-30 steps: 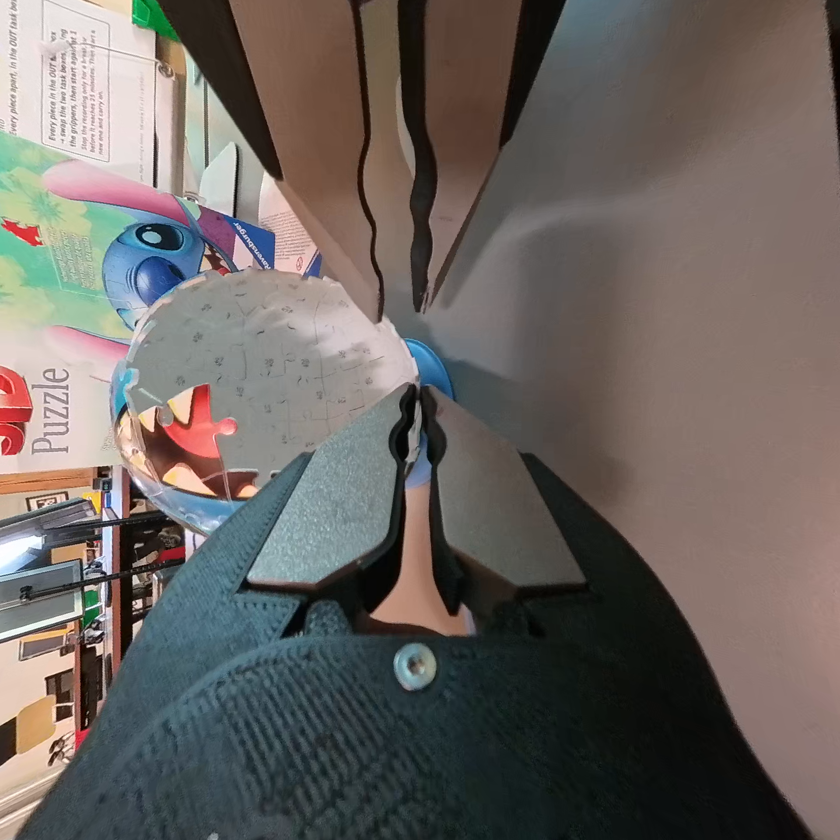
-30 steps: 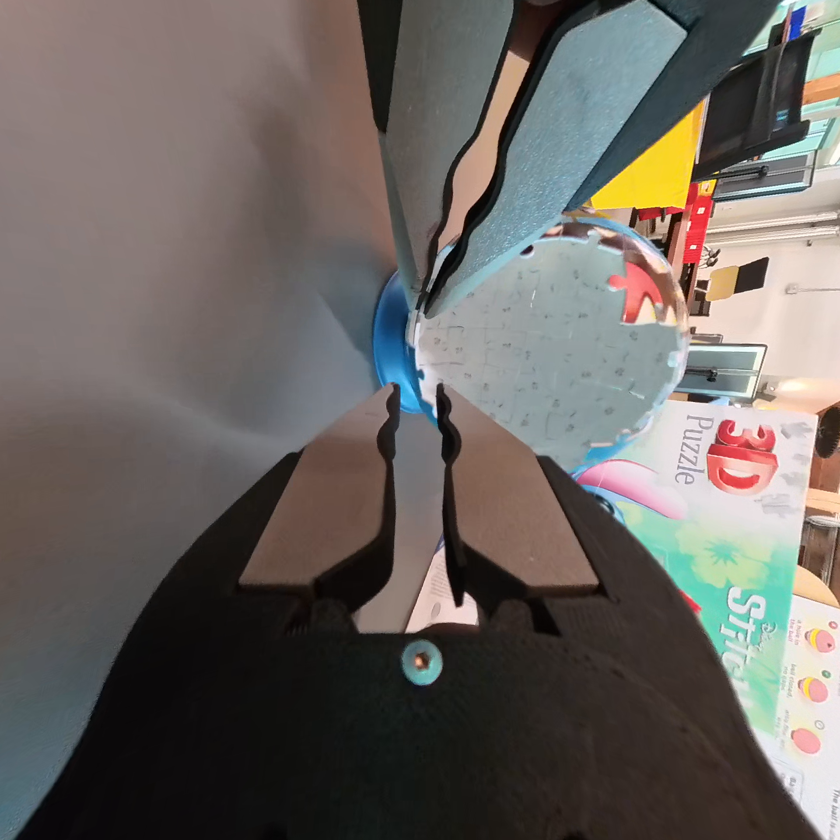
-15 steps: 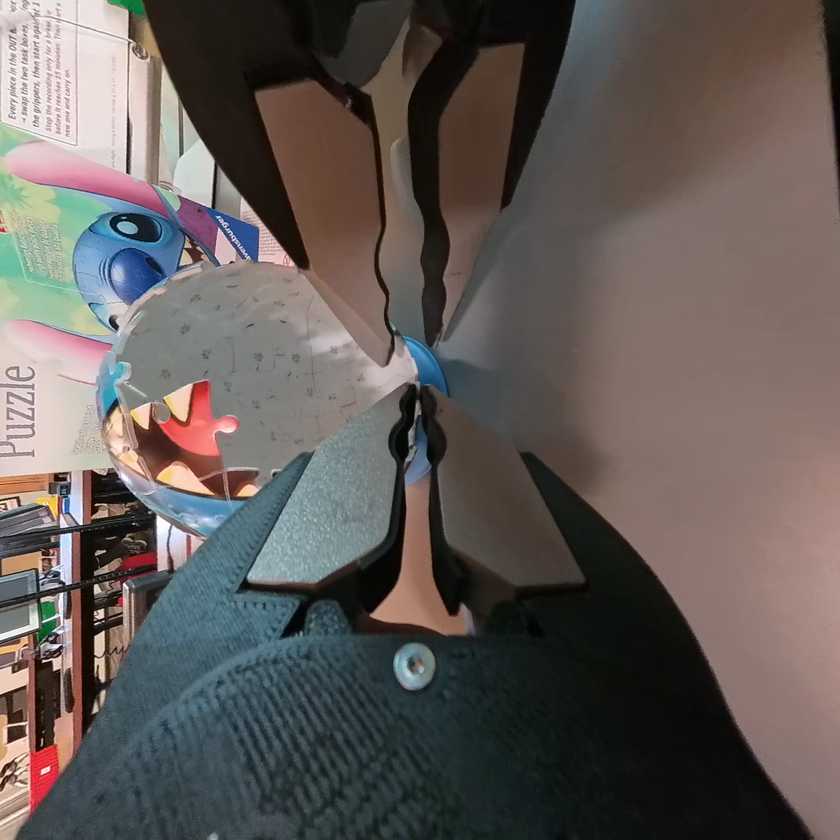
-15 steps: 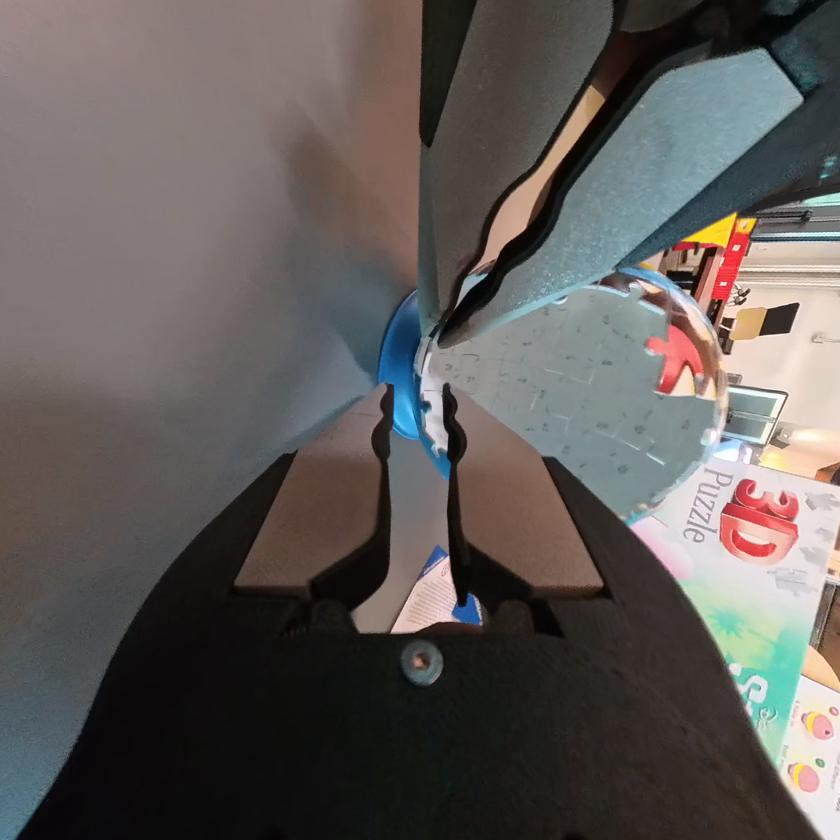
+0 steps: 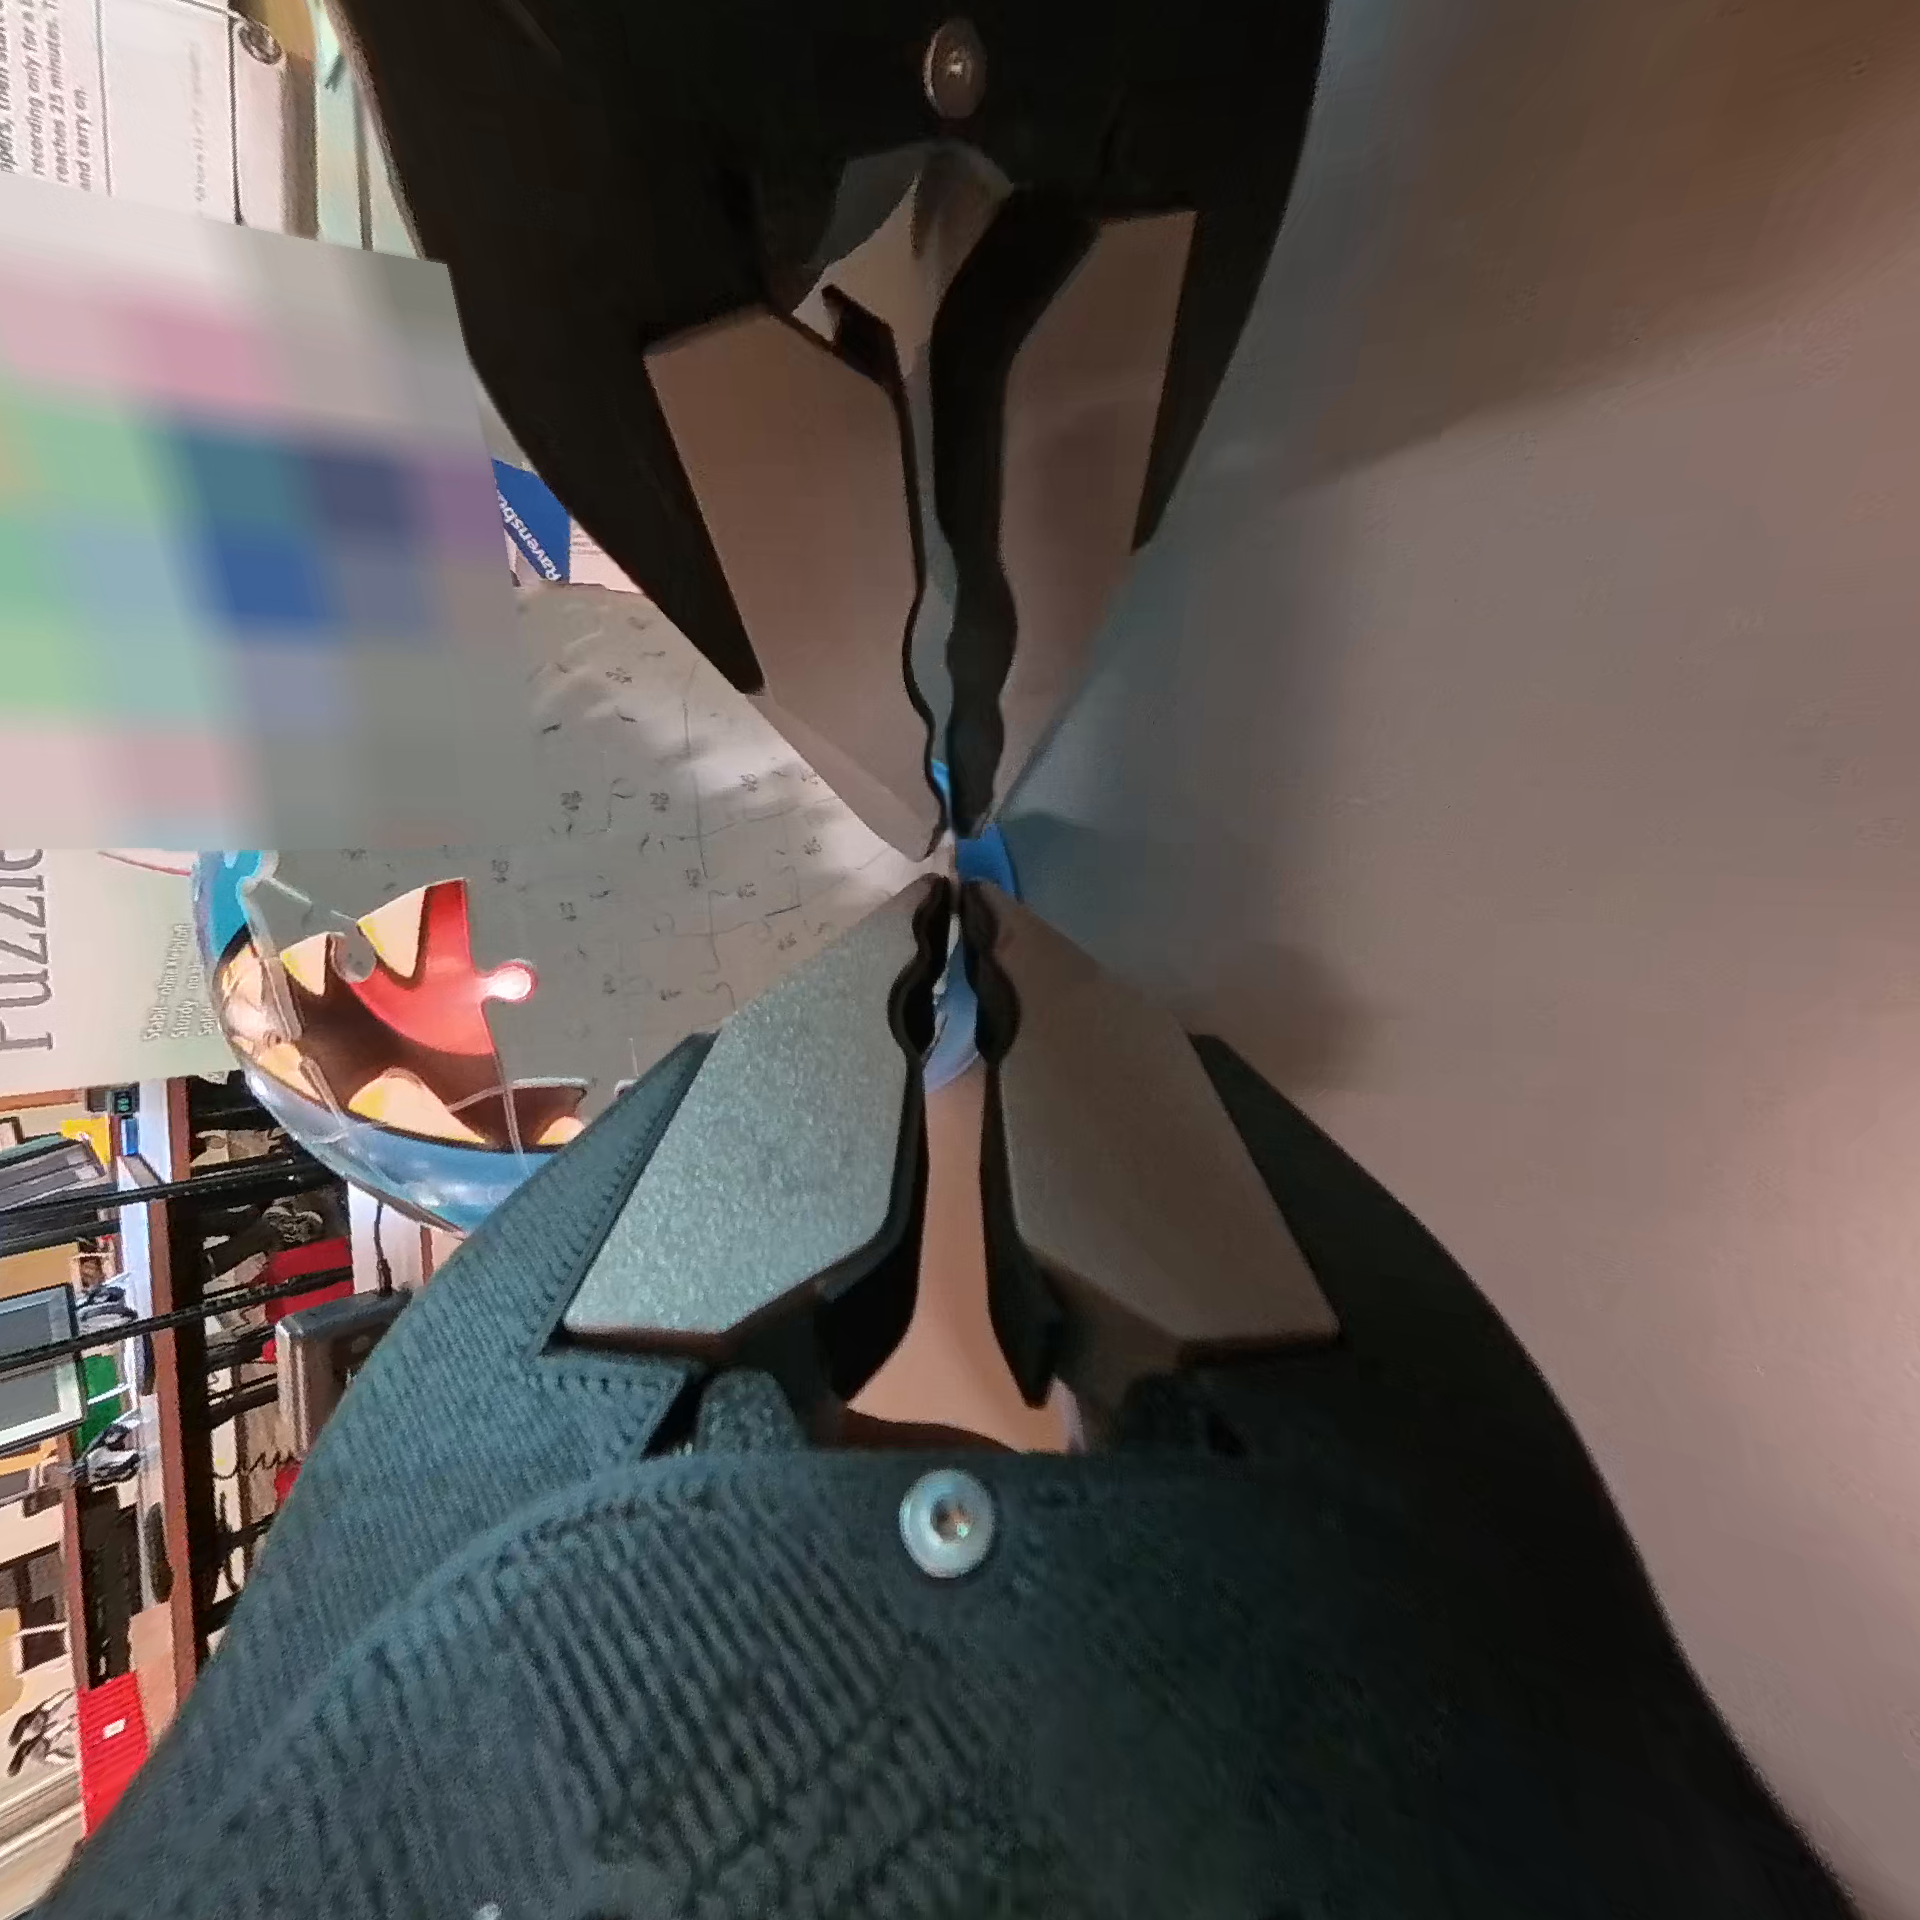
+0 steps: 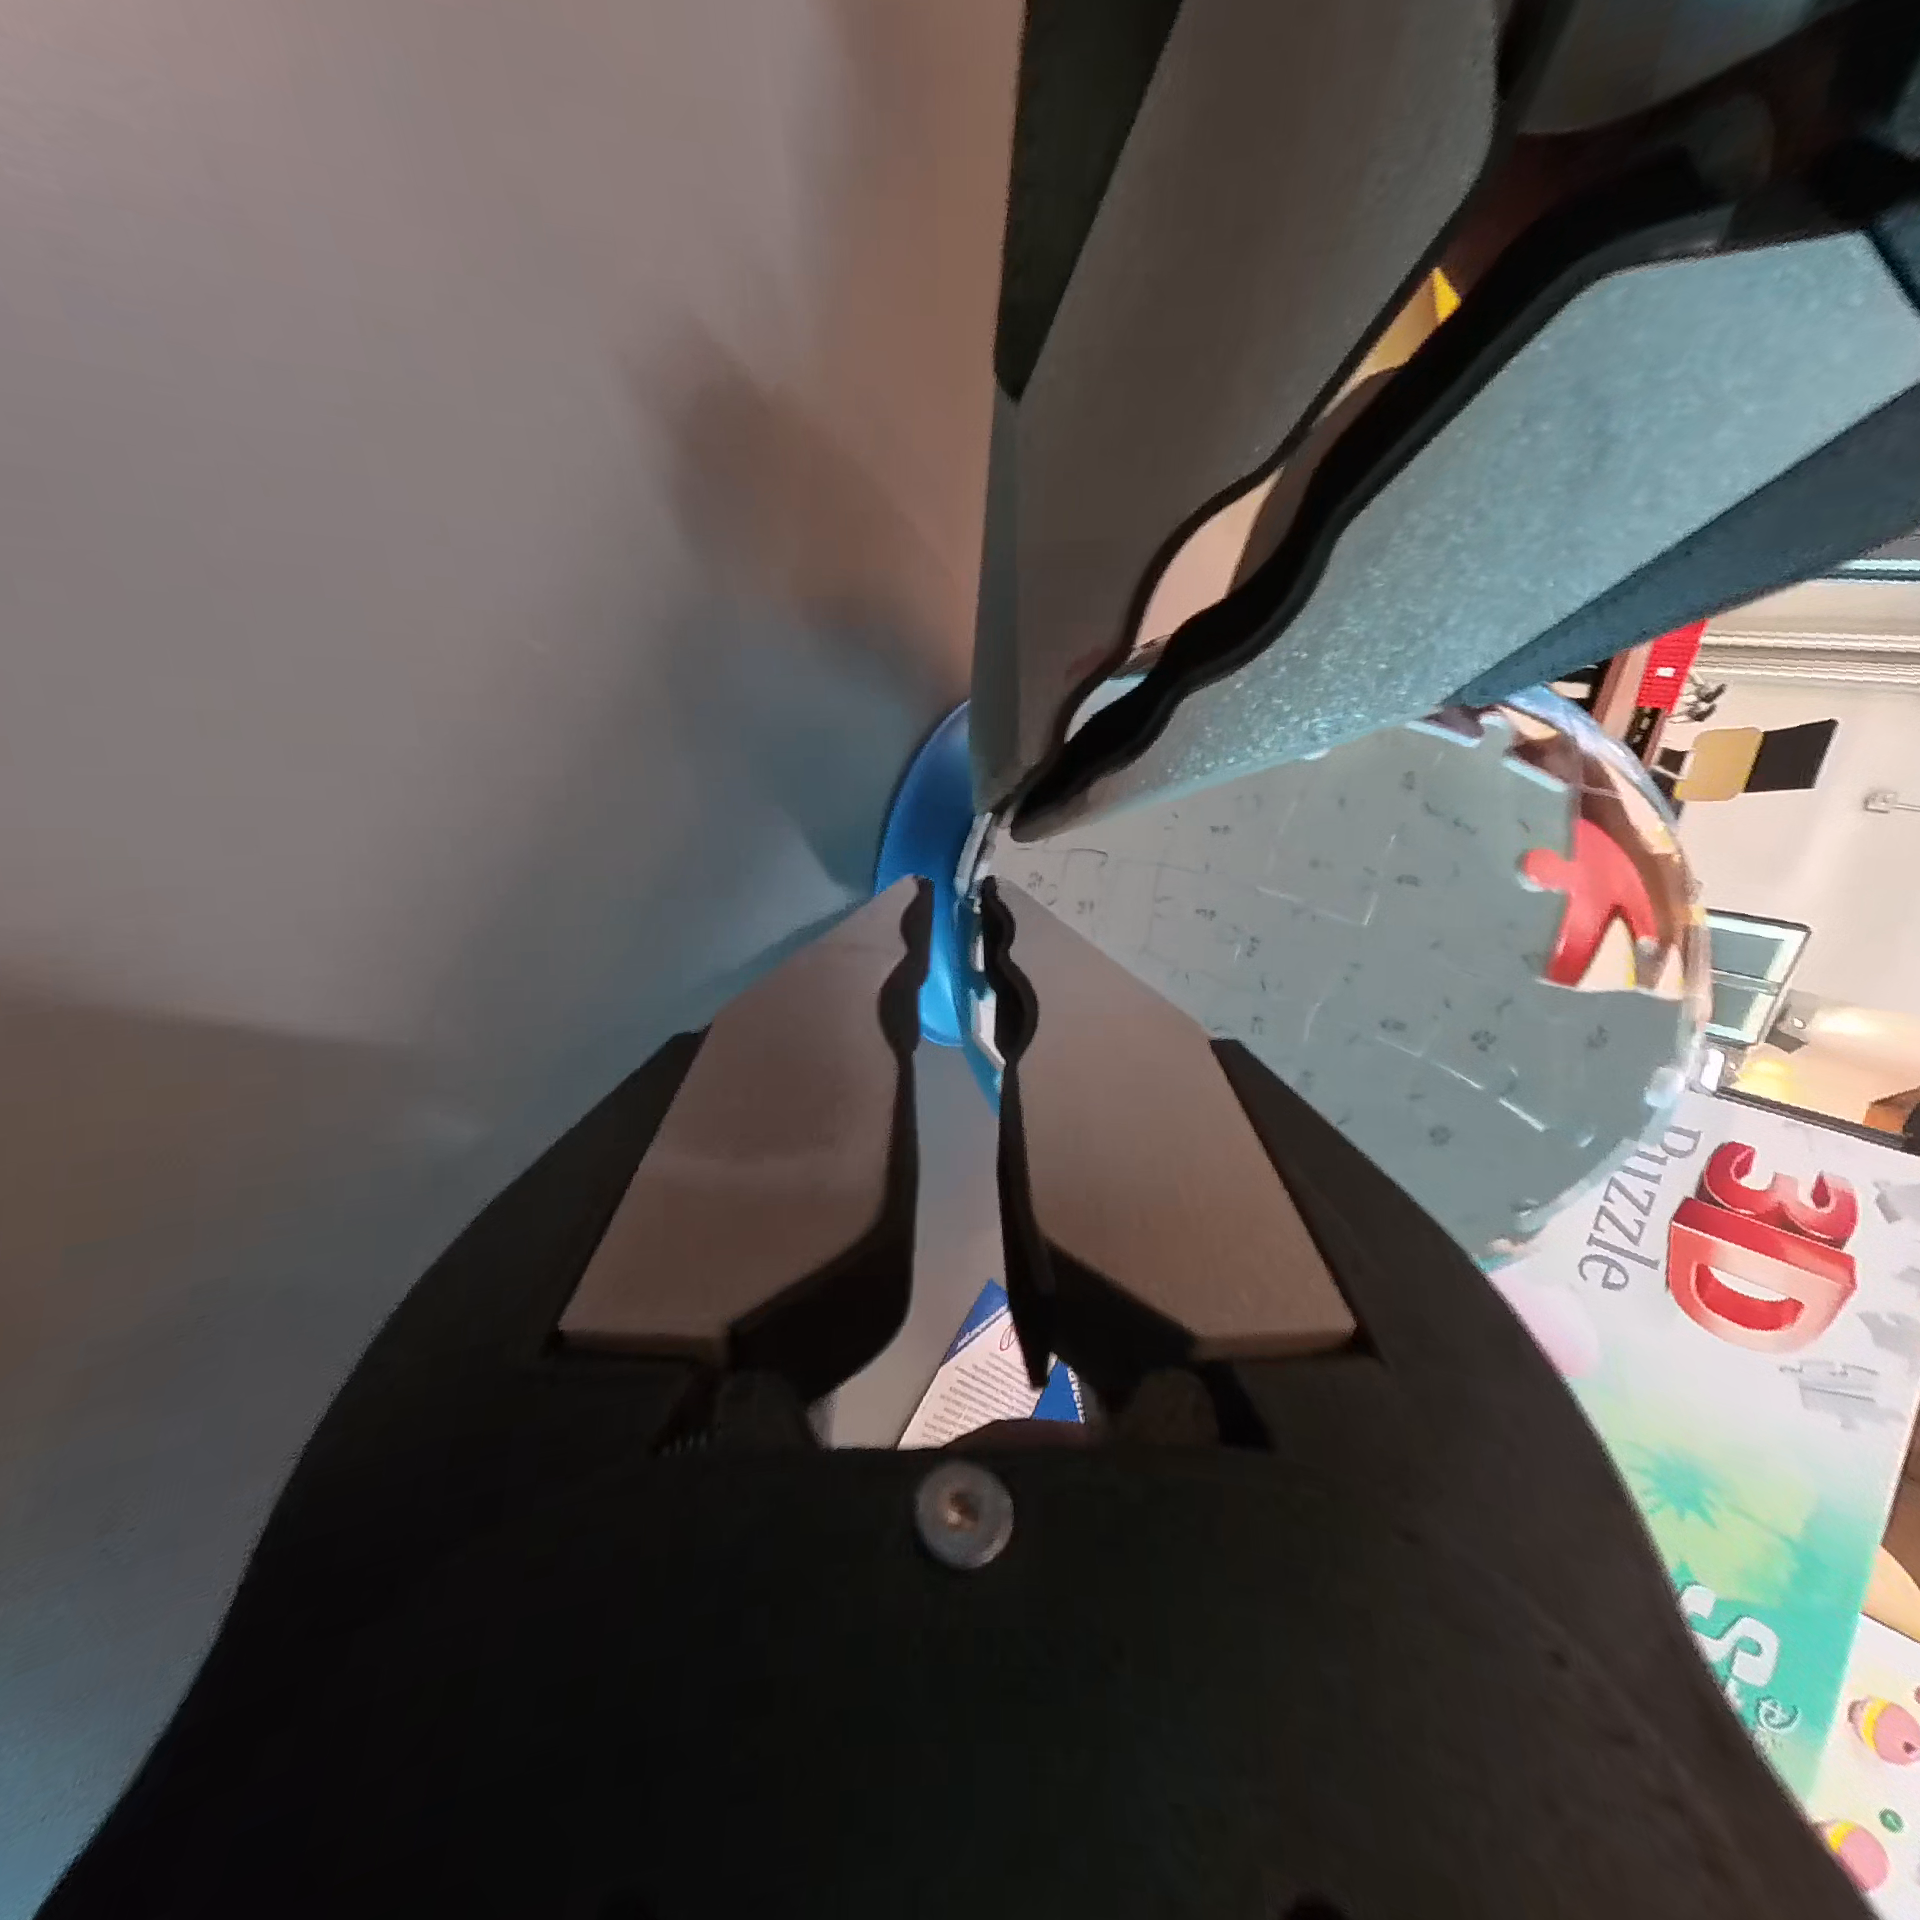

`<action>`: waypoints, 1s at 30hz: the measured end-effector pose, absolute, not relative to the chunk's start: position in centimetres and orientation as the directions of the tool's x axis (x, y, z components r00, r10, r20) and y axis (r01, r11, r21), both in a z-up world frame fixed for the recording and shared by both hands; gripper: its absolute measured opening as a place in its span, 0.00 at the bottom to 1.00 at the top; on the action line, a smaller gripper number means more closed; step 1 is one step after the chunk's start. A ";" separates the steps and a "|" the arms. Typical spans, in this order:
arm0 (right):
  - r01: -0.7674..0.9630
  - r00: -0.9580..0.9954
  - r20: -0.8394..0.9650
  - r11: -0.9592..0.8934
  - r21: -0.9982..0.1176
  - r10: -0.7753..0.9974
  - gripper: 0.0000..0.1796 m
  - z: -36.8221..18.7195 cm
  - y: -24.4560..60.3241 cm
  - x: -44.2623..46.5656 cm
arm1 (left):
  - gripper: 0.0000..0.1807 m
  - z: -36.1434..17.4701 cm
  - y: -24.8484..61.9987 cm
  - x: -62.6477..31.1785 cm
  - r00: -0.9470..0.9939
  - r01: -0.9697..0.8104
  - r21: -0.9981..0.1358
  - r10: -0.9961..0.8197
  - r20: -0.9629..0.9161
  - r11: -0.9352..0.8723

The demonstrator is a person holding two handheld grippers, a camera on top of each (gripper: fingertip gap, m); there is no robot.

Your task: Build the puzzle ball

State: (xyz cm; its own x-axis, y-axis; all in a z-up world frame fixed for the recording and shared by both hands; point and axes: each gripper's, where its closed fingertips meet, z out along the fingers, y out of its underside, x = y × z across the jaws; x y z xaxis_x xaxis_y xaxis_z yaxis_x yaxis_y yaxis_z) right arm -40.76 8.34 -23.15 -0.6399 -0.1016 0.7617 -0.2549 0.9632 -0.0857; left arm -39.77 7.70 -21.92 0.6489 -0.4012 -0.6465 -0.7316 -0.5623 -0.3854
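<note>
1. Puzzle ball point(image 5: 665, 894), only partly built with its grey inside showing, sits on a blue stand point(image 6: 920, 821) on the plain counter point(image 5: 1558, 831), right in front of the puzzle box point(image 6: 1714, 1403).
2. Left gripper point(image 5: 948, 906) is pinching the ball's rim down by the stand, jaws almost together.
3. Right gripper point(image 6: 954, 899) comes in from the opposite side, jaws a little apart around the rim and stand edge.
4. Compared with a second ago, the two grippers have closed in and their tips nearly meet.
</note>
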 end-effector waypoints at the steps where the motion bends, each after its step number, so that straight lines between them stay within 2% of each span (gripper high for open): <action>1: -0.252 -0.637 0.765 0.964 -0.089 -0.096 0.00 -23.0 8.3 -40.8 | 0.00 -21.9 7.7 -39.7 0.651 -0.730 -0.387 -0.401 -0.645 -0.563; 10: -0.186 -0.655 0.756 0.974 -0.129 -0.025 0.00 -23.0 8.7 -41.1 | 0.01 -21.7 7.9 -40.4 0.622 -0.724 -0.366 -0.325 -0.712 -0.585; 21: -0.189 -0.671 0.741 0.970 -0.155 -0.012 0.00 -22.9 9.0 -40.8 | 0.00 -22.0 8.2 -40.0 0.661 -0.697 -0.387 -0.334 -0.672 -0.603; 22: -0.183 -0.666 0.746 0.971 -0.152 -0.008 0.04 -22.8 9.1 -40.8 | 0.00 -22.0 8.2 -39.9 0.671 -0.691 -0.394 -0.335 -0.662 -0.606; 23: -0.181 -0.649 0.761 0.972 -0.147 -0.005 0.13 -22.4 9.3 -40.9 | 0.00 -21.9 8.3 -40.0 0.673 -0.689 -0.397 -0.332 -0.661 -0.607; 24: -0.188 -0.637 0.771 0.972 -0.141 -0.011 0.15 -22.1 9.3 -40.6 | 0.00 -21.9 8.4 -40.0 0.674 -0.688 -0.399 -0.331 -0.661 -0.606; 26: -0.215 -0.623 0.782 0.967 -0.134 -0.030 0.10 -21.7 9.3 -39.9 | 0.00 -21.9 8.6 -40.0 0.671 -0.692 -0.394 -0.337 -0.661 -0.605; 30: -0.188 -0.618 0.785 0.977 -0.100 -0.039 0.11 -21.8 10.4 -40.3 | 0.00 -22.1 8.7 -40.2 0.669 -0.692 -0.375 -0.352 -0.655 -0.617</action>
State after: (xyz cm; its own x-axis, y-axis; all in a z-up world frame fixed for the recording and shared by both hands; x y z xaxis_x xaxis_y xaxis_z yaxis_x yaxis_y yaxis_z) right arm -40.26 10.39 -21.79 -0.6177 -0.0386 0.7855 -0.1882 0.9770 -0.1000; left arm -40.21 8.70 -22.09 0.6687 -0.3522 -0.6548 -0.6921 -0.6167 -0.3751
